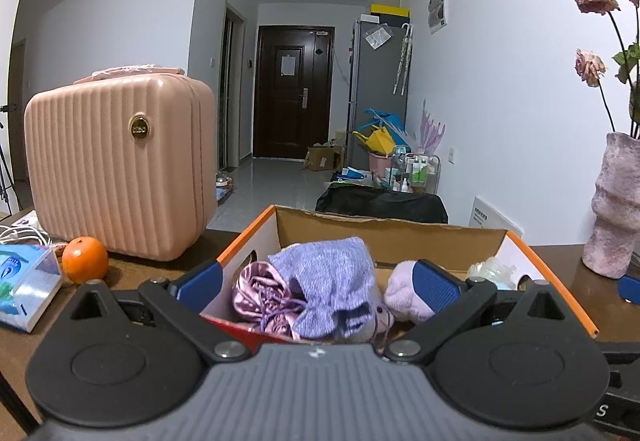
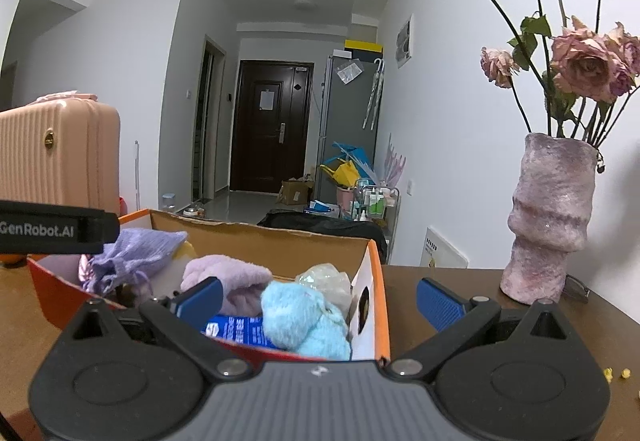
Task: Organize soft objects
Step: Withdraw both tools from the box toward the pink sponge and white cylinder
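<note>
Grippers, left (image 1: 318, 283) and right (image 2: 320, 301), gape wide and empty over the cardboard box (image 1: 384, 233).

I am facing white walls (image 1: 120, 21) and a dark entry door (image 1: 294, 93). A grey fridge (image 1: 376, 81) is standing beside a pale tiled floor (image 1: 276, 181).

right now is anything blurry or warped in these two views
Left wrist view: fisheye bends the walls and pink suitcase; the nearby fingers look soft, the far door sharp. Right wrist view: same bowing on the vase, dark corners, dim bluish indoor light.
</note>
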A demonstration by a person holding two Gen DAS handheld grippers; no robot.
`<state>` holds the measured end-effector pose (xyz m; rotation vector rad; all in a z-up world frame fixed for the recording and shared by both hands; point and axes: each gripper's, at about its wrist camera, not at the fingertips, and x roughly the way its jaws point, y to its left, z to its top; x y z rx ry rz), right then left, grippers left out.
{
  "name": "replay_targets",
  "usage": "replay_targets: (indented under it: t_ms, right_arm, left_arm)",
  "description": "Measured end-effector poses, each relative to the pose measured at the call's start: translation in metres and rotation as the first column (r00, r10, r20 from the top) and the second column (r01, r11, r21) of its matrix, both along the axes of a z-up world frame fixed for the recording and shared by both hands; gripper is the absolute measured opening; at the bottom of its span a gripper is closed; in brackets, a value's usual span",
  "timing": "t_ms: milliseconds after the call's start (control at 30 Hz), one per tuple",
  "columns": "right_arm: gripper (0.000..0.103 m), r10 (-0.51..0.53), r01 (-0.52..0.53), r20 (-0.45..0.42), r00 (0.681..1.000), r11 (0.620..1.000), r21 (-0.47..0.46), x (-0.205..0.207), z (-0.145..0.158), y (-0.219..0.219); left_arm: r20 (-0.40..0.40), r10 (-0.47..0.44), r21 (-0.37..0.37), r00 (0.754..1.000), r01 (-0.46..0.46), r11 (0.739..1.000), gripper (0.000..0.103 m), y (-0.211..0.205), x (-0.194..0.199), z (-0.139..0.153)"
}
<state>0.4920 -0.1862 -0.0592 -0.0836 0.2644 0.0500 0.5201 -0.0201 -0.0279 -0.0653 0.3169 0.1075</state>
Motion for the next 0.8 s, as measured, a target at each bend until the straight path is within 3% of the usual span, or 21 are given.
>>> replay_targets:
  t_ms: [800]
  right_arm:
    - [0.103, -0.025, 0.025, -0.03, 0.999, 1.0, -0.001, -0.068, -0.003, -0.017]
  left_arm:
    - [-0.045, -0.037, -0.003, 0.998, 0.037, 0.999, 0.103, -0.002, -0.067, -0.007]
